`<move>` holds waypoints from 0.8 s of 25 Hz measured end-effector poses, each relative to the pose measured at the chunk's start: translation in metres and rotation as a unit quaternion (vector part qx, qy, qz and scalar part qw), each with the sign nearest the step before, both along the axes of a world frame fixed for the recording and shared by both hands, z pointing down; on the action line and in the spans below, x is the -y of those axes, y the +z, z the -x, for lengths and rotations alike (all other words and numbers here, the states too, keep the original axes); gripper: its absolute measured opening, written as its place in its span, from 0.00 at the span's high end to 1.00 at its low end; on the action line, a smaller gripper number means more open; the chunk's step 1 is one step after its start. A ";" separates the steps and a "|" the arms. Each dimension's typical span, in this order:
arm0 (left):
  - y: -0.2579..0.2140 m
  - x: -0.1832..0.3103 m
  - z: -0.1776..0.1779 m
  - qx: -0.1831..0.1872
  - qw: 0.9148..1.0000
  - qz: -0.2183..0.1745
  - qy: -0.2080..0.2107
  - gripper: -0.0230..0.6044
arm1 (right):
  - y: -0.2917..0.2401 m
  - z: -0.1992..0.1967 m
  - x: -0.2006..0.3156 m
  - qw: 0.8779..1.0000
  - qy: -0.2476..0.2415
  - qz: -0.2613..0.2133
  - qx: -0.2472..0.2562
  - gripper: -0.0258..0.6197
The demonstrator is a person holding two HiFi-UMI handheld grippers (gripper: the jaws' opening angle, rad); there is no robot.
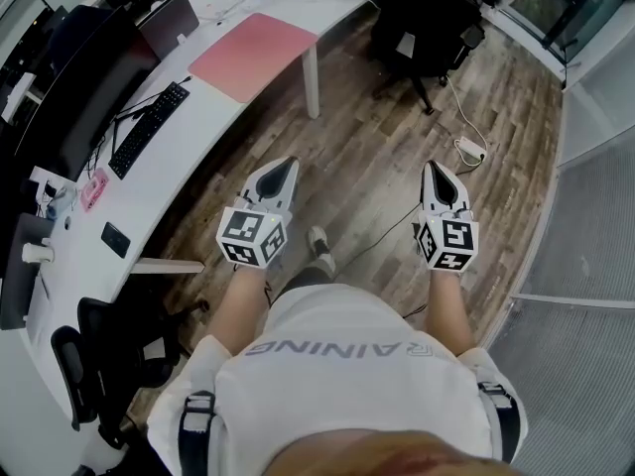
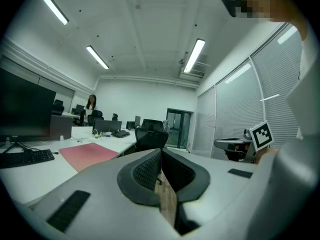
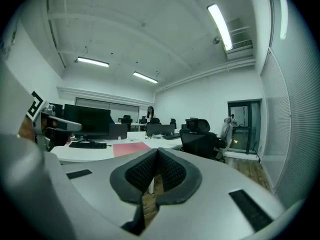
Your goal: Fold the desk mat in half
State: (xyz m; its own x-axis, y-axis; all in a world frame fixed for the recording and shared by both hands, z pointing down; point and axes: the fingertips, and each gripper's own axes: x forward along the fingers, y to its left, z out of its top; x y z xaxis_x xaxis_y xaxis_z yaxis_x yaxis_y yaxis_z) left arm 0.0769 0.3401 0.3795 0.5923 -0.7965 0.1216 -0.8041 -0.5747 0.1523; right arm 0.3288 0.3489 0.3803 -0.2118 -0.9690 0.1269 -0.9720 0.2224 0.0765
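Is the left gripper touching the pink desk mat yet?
Apart. The head view shows the left gripper, jaws shut and empty, held over the wood floor, well clear of the pink desk mat on the white desk.

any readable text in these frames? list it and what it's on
"RAINING": on the person's white shirt, upside down in the head view; any letter before it is hidden.
Cubes on left gripper and right gripper: square patterns only, no letters.
Keyboard keys: too small to read.
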 end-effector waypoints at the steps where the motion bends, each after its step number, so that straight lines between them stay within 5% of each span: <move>1: 0.000 0.013 -0.001 -0.002 1.000 0.000 -0.001 0.91 | -0.001 -0.001 0.013 1.000 -0.002 0.000 -0.002 0.92; 20: -0.001 0.237 0.042 0.019 1.000 0.014 -0.010 0.91 | 0.008 0.039 0.242 1.000 -0.006 0.025 0.006 0.92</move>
State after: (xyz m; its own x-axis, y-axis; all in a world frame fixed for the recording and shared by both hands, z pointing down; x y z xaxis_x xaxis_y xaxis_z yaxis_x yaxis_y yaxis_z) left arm 0.0348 0.1035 0.3789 0.5709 -0.8039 0.1666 -0.8208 -0.5545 0.1371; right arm 0.2902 0.1068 0.3886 -0.2261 -0.9587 0.1727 -0.9698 0.2382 0.0528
